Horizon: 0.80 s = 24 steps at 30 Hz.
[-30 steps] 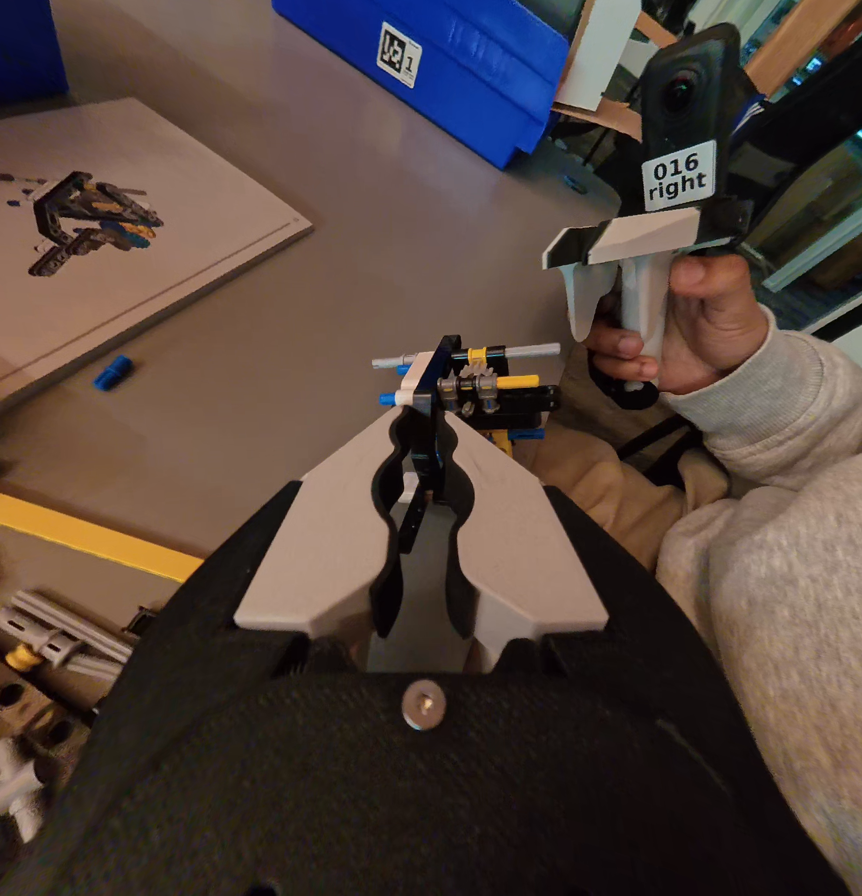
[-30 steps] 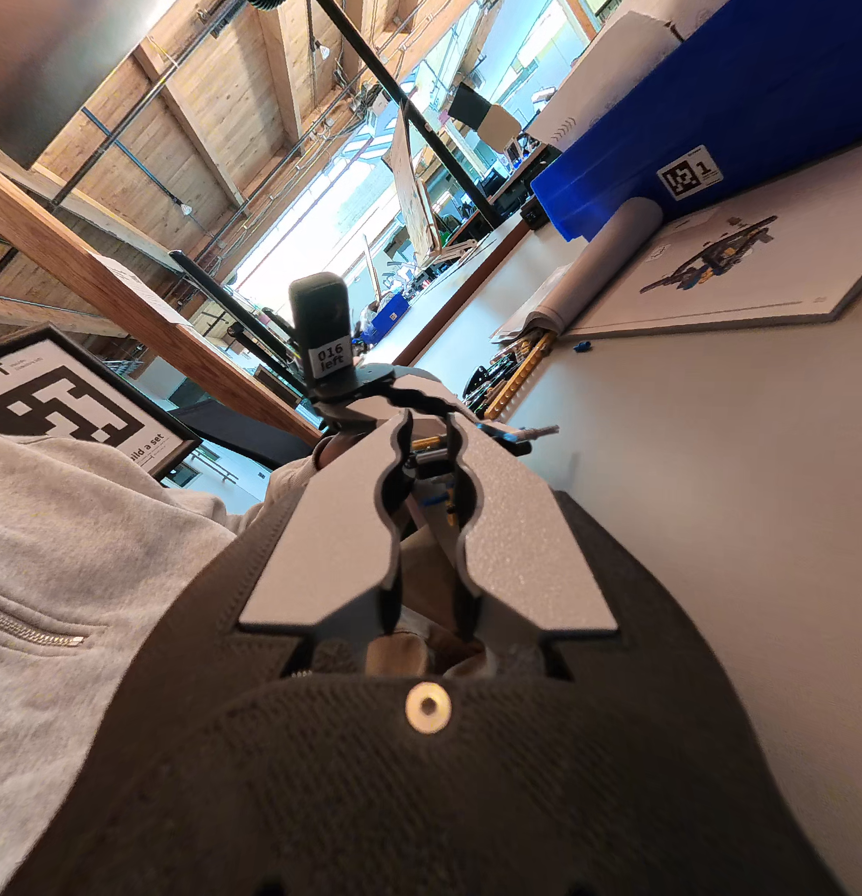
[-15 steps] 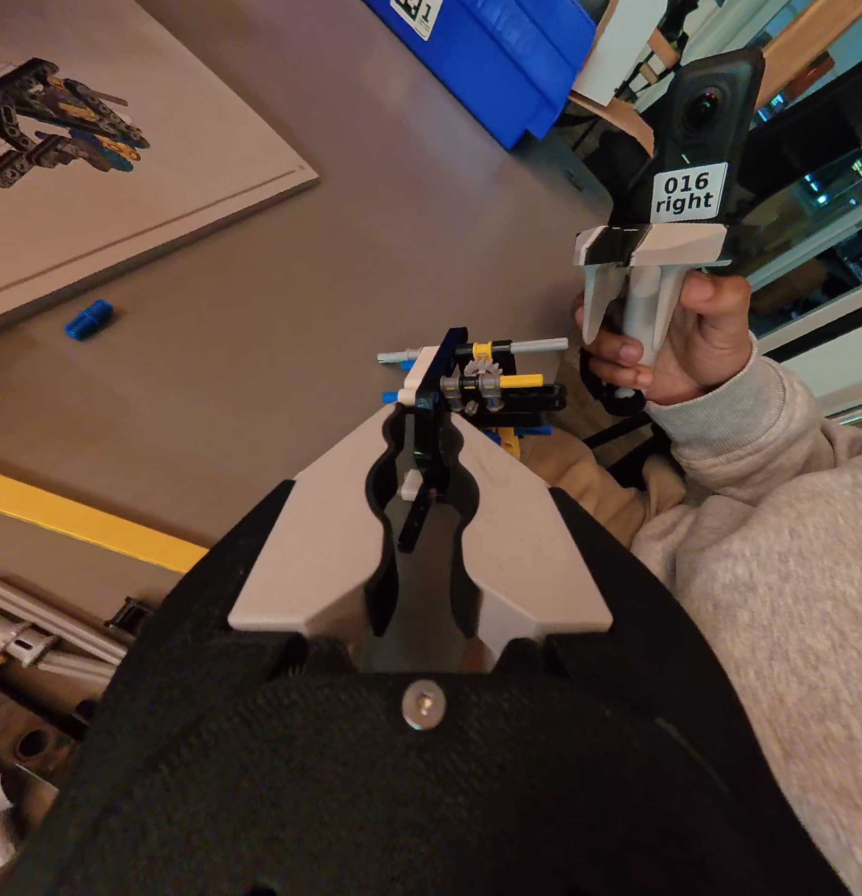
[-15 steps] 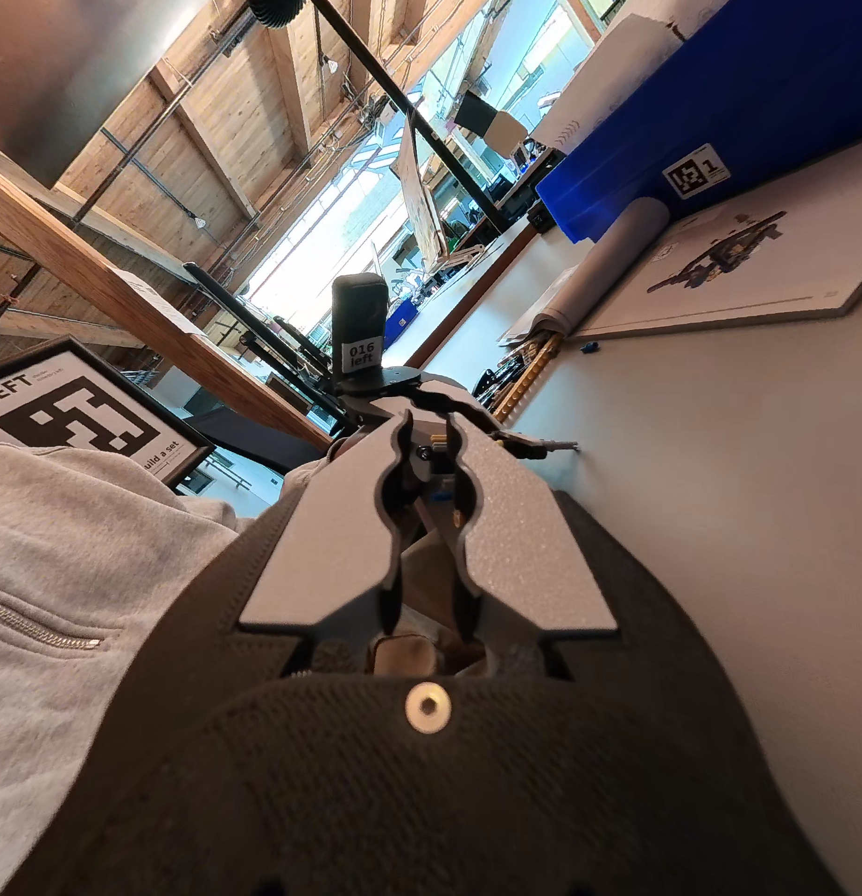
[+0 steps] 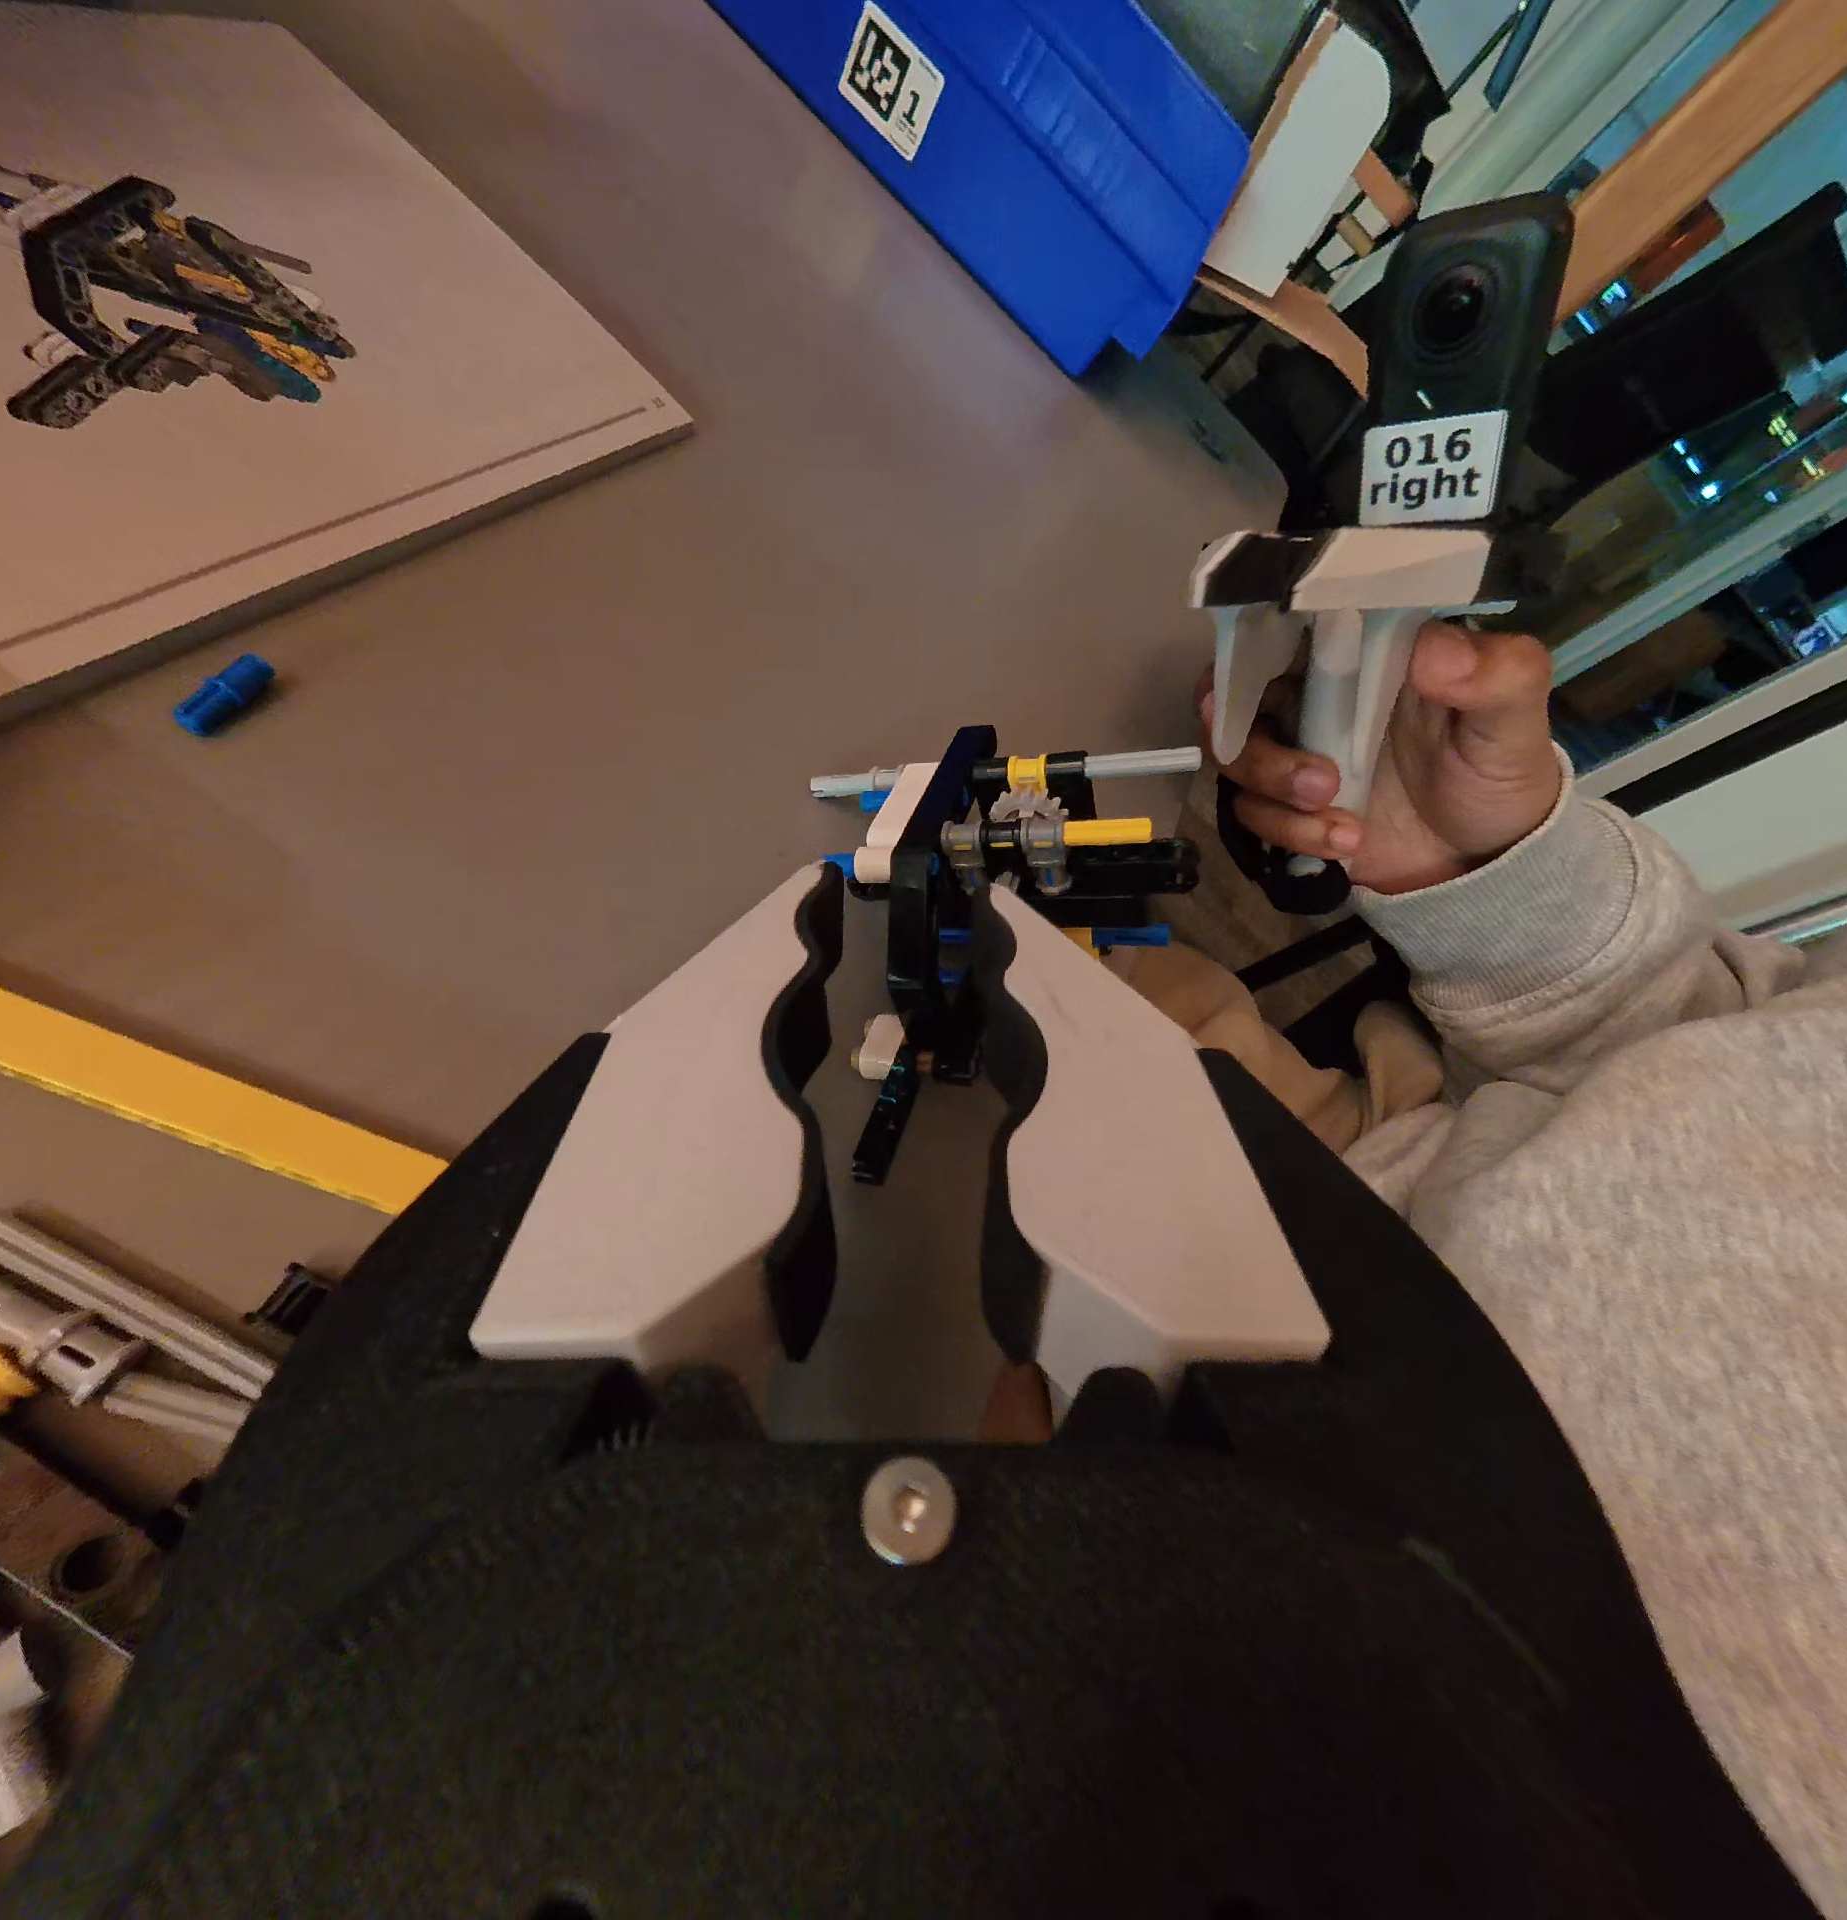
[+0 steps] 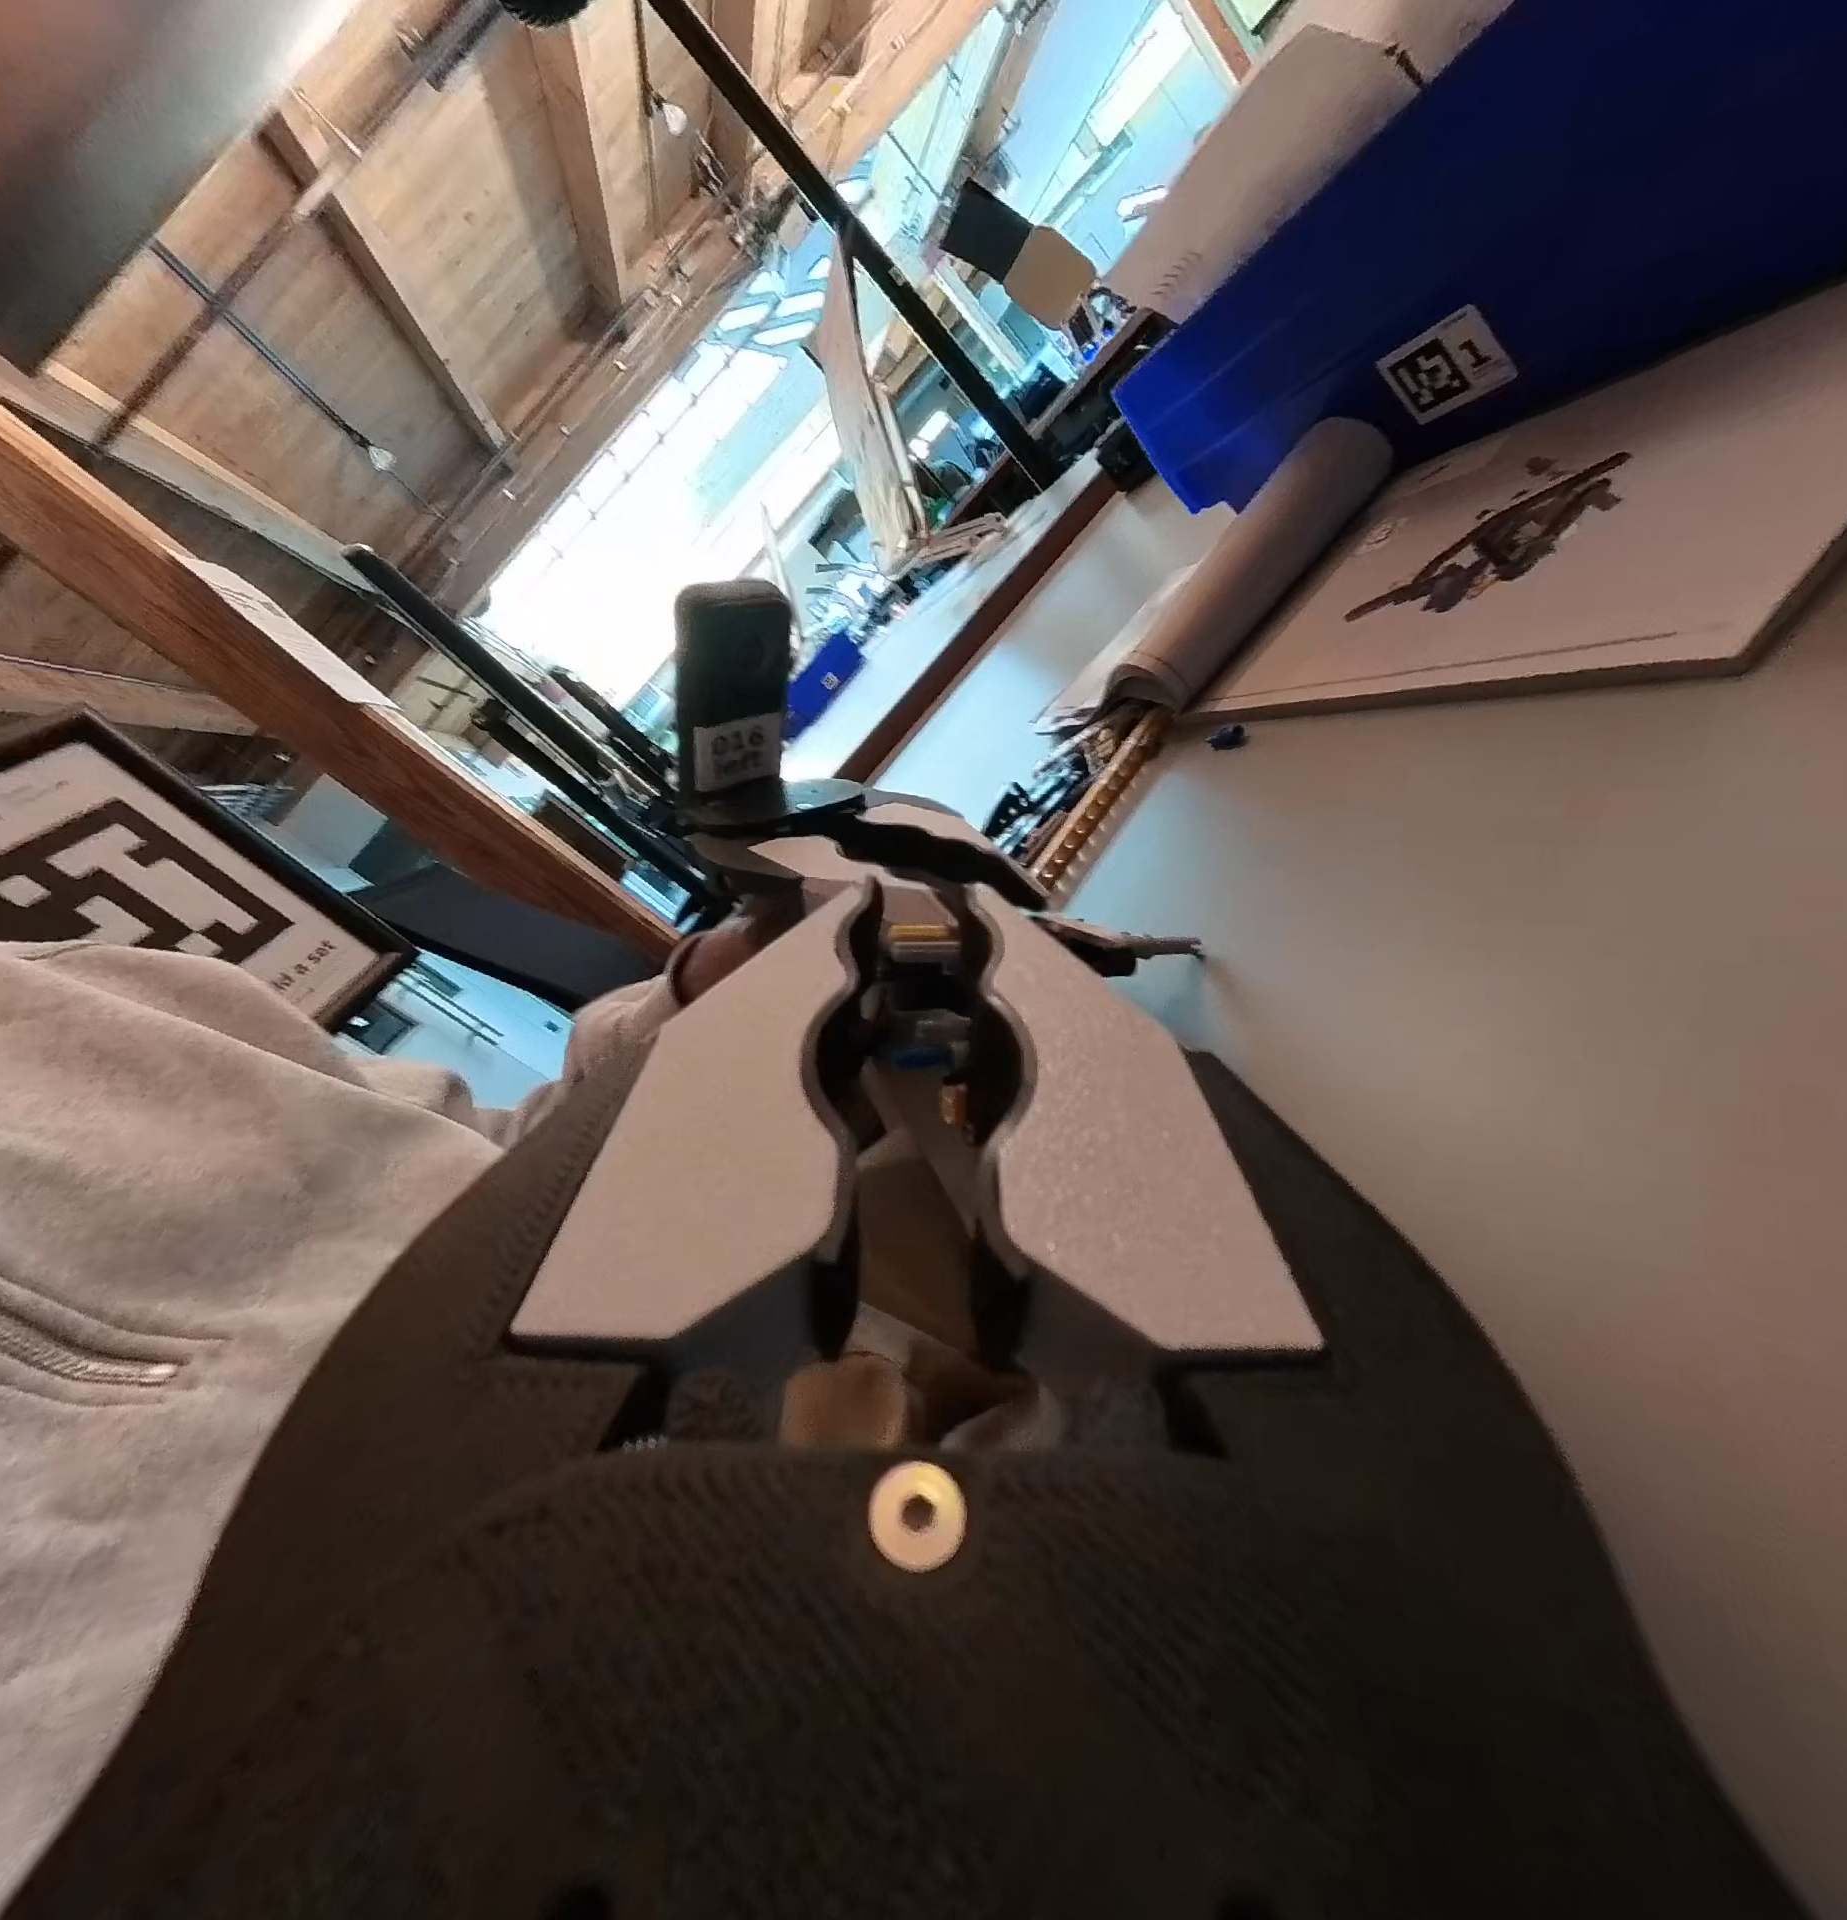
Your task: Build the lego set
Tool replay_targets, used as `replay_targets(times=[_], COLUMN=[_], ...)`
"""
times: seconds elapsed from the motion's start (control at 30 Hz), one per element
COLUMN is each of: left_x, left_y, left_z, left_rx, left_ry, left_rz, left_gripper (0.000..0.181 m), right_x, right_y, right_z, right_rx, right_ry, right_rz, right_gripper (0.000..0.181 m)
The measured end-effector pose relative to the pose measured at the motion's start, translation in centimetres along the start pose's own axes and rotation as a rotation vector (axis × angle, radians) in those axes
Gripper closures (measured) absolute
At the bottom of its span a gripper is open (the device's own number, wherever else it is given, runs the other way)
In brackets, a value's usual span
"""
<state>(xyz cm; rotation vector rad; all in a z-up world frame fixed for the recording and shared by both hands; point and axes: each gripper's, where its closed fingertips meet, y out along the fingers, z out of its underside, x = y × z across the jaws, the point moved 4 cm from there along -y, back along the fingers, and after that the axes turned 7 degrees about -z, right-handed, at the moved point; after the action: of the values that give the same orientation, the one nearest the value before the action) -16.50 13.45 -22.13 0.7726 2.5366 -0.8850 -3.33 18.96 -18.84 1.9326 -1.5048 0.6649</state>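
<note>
A small lego assembly (image 5: 1012,831) of black beams, grey and yellow axles, a grey gear and blue pins is held in the air near the table's edge. My left gripper (image 5: 908,904) is shut on its black beam, which leans against the right finger. My right gripper (image 5: 1210,582) is held in a hand, up and to the right of the assembly, clear of the grey axle's end. In the right wrist view my right gripper (image 6: 921,899) has its jaws nearly together with nothing seen held. The assembly (image 6: 919,940) shows beyond its tips.
An open instruction booklet (image 5: 275,364) lies at the far left of the grey table (image 5: 690,644), with a loose blue pin (image 5: 223,694) beside it. A blue bin (image 5: 1002,156) stands at the back. A yellow-edged tray (image 5: 171,1101) with grey parts (image 5: 88,1340) is at the left. A person's grey sleeve (image 5: 1573,1143) fills the right. Left tips to right tips: about 9 centimetres.
The left gripper's jaws stand a little wider around the assembly's beam. Both hand-held views have swung slightly. The right gripper stays above the axle's end.
</note>
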Motion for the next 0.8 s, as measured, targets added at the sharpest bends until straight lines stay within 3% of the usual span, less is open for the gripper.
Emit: replay_targets(times=[0.2, 0.33, 0.43, 0.5, 0.6, 0.73, 0.8], left_x=[0.7, 2.1, 2.9, 2.8, 2.8, 4.0, 5.0], left_y=[-1.1, -2.2, -1.7, 0.0, 4.4, 9.8, 11.6], left_z=[-1.3, -4.5, -7.8, -9.8, -11.0, -11.2, -10.2], left_rx=[-0.085, -0.222, -0.261, -0.243, -0.09, 0.055, 0.149], left_ry=[0.015, 0.007, 0.03, 0.091, 0.168, 0.221, 0.211], left_rz=[-0.058, -0.232, -0.392, -0.447, -0.471, -0.513, -0.536], left_gripper=[0.157, 0.139, 0.139, 0.137, 0.135, 0.129, 0.121], right_x=[-0.6, -0.6, -0.2, -0.2, -0.7, -1.2, -1.2], right_y=[0.2, 0.0, 0.1, 0.0, -1.0, -3.4, -4.3], right_z=[0.3, -0.1, -0.4, -0.4, -0.7, -2.7, -3.5], right_rx=[0.135, 0.148, 0.141, 0.156, 0.208, 0.14, 0.075], right_ry=[-0.305, -0.431, -0.435, -0.457, -0.56, -0.644, -0.619], right_rz=[0.25, 0.343, 0.328, 0.351, 0.454, 0.625, 0.631], right_gripper=[0.162, 0.159, 0.157, 0.154, 0.15, 0.129, 0.124])
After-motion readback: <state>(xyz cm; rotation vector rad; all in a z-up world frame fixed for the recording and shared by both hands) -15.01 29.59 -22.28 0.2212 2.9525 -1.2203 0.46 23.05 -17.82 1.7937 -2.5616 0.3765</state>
